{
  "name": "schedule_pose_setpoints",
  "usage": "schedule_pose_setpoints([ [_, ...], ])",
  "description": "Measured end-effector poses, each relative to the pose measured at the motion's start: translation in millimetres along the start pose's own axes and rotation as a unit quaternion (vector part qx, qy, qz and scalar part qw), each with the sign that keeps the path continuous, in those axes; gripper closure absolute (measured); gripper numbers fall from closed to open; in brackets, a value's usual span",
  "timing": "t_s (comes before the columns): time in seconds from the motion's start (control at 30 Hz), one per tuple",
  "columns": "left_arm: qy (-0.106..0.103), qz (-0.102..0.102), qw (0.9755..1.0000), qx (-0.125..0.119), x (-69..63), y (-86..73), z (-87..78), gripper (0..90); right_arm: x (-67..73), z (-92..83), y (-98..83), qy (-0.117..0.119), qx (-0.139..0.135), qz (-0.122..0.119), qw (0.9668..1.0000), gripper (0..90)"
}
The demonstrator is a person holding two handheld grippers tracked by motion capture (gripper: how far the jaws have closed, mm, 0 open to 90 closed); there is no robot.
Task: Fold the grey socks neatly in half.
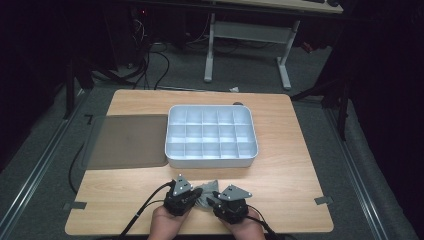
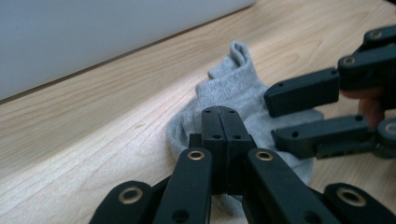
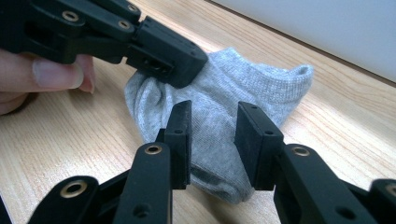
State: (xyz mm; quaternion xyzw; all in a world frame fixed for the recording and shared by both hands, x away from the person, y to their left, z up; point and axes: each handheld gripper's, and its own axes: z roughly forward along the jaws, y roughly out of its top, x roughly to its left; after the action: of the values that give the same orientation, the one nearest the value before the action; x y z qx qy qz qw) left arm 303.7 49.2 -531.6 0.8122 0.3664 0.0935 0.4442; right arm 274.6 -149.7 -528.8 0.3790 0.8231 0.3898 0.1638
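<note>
Lying crumpled on the wooden table (image 1: pixel 280 130), near its front edge, a grey sock (image 1: pixel 207 192), cuff toward twelve o'clock, just short of the tray's front wall. Wedged between the two grippers in the high view, one at nine o'clock of it, the other at three.

Pinched at its nine o'clock end by the left gripper (image 2: pixel 219 122): jaws pressed together, grey knit bunched around the tips in the left gripper view. Straddled farther along by the right gripper (image 3: pixel 212 133): jaws standing apart, fabric lying between them, pads not pressing on it in the right gripper view. Same right gripper also entering the left gripper view from three o'clock, two black jaws spread over the sock.

Held from six o'clock by two bare hands, the left hand (image 1: pixel 167 222) and the right hand (image 1: pixel 245 229), a black cable trailing from each gripper.

Beyond the sock at twelve o'clock, a white compartment tray (image 1: pixel 210 161), divided into a grid of small cells. At ten o'clock, just beside the tray, a flat grey-brown lid (image 1: pixel 127 142) resting on the table. Past the far edge, grey carpet and a white desk frame (image 1: pixel 245 32).
</note>
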Motion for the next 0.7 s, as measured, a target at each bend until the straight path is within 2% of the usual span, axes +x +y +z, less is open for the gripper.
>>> schedule_pose_setpoints([
  [0.07, 0.004, 0.004, 1.0000, 0.001, -0.2, -0.9, -0.2, 90.0, 1.0, -1.8, 1.3, -0.003, -0.001, 0.003, 1.0000, 62.3],
  [0.17, 0.004, 0.002, 1.0000, 0.001, -0.1, -1.2, 0.2, 90.0, -0.2, -12.4, 4.4, 0.004, -0.025, 0.020, 0.9995, 56.0],
  [0.33, 0.000, -0.002, 1.0000, 0.000, 1.3, -2.4, -1.4, 90.0, -6.1, -28.7, 6.1, -0.021, -0.053, 0.048, 0.9972, 58.8],
  [0.43, 0.000, -0.003, 1.0000, 0.000, 1.4, -2.3, -1.2, 90.0, -10.1, -28.1, 4.1, -0.027, -0.038, 0.060, 0.9971, 60.1],
  [0.5, 0.001, -0.002, 1.0000, -0.001, 1.3, -2.4, -1.2, 90.0, -13.8, -24.0, 1.9, -0.027, -0.029, 0.078, 0.9961, 59.0],
  [0.6, 0.002, -0.002, 1.0000, -0.001, 0.9, -2.4, -1.2, 90.0, -17.8, -17.5, 1.5, -0.006, -0.017, 0.110, 0.9938, 51.9],
  [0.7, 0.003, 0.000, 1.0000, -0.002, 0.3, -2.5, -1.0, 90.0, -17.0, -9.6, 1.5, 0.004, 0.000, 0.117, 0.9931, 52.7],
])
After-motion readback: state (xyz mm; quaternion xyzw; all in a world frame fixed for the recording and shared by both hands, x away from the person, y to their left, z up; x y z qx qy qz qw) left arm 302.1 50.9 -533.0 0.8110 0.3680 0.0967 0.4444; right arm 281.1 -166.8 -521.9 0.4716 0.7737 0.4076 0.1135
